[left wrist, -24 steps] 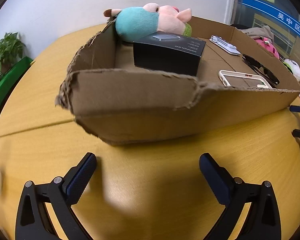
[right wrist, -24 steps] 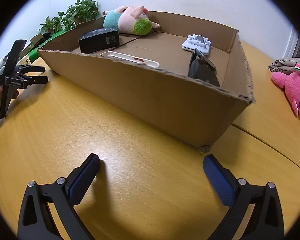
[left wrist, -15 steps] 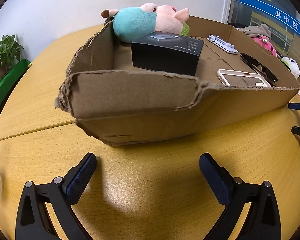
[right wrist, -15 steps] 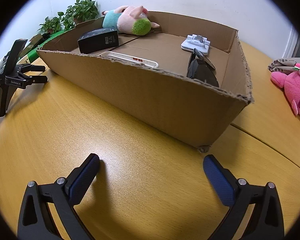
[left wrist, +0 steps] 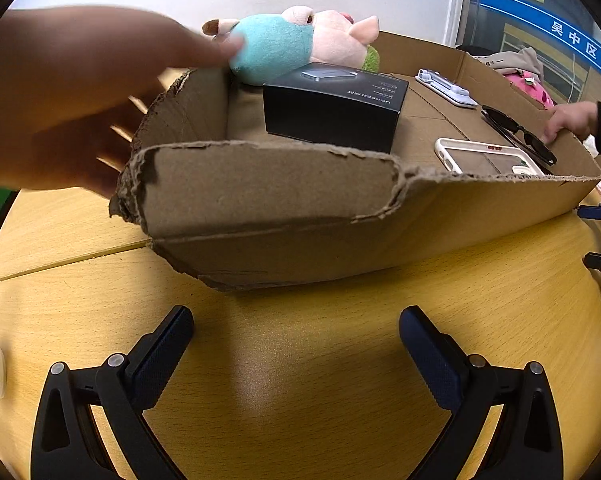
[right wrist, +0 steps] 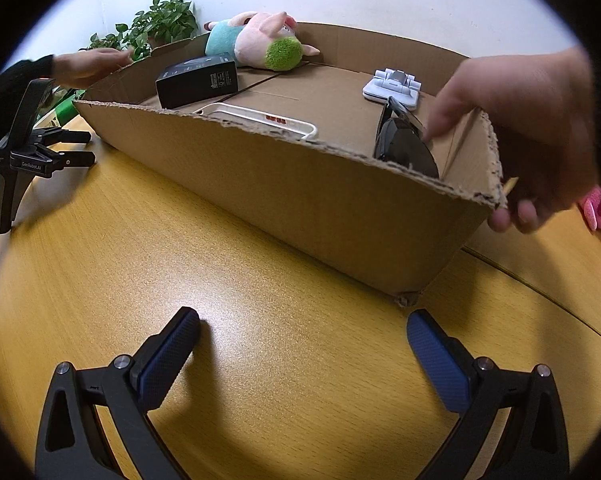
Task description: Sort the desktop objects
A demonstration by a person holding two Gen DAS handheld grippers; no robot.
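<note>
Both claws, the left claw [left wrist: 296, 340] and the right claw [right wrist: 302, 342], are left spread wide and empty on the bench [right wrist: 260, 280]. Bare hands [right wrist: 532, 136] have now been brought to the ends of the cardboard box [left wrist: 284, 208], which already contains the sorted objects; it is probably about to be moved.

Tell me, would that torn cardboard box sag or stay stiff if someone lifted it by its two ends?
The cardboard box would probably flex: its walls are low, the rim ragged, and one corner already looks crushed. The black carton and plush pig sit toward one end, so that side may dip. Loose things like the sunglasses could slide across its smooth floor.
</note>
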